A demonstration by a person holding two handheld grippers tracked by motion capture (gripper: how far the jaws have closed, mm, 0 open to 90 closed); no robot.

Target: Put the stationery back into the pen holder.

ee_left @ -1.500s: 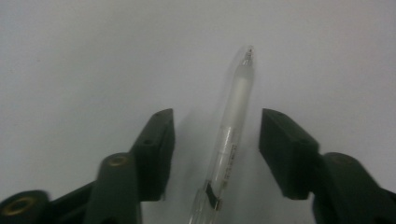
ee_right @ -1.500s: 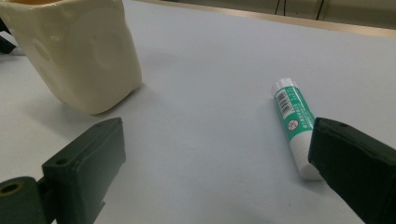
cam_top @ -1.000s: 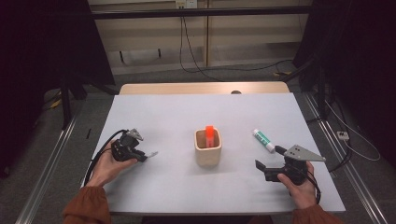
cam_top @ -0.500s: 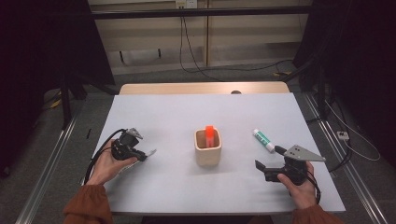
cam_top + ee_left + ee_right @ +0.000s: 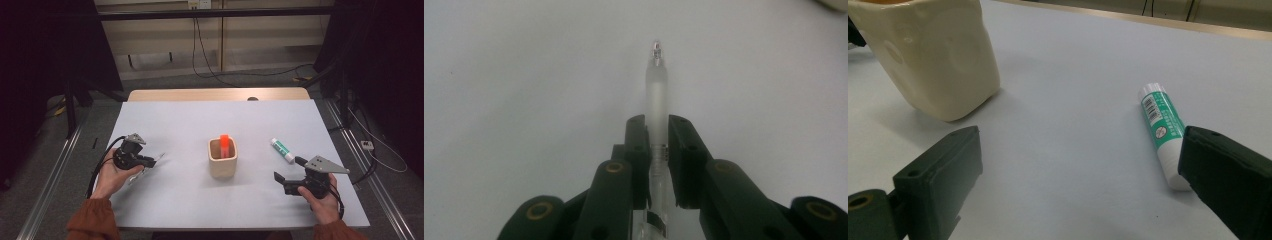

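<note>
Lying pale under a dark room, the table [image 5: 200, 120] bears a cup [image 5: 222, 159] between left gripper [image 5: 657, 135], clenched on a pen [image 5: 657, 95], and released right gripper [image 5: 1078, 185].

Rust-orange sleeves on both forearms. Left tongs [image 5: 150, 161] black, grey three-cornered plate on top, black cable trailing, brass-ringed screw holes on the jaw links. Right tongs [image 5: 288, 169] black too, bigger grey triangular plate, blocky jaws, black cable at the wrist.

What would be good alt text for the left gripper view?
The left gripper, with its two black jaws closed on a clear pen, holds it pointing away over a plain white table.
</note>
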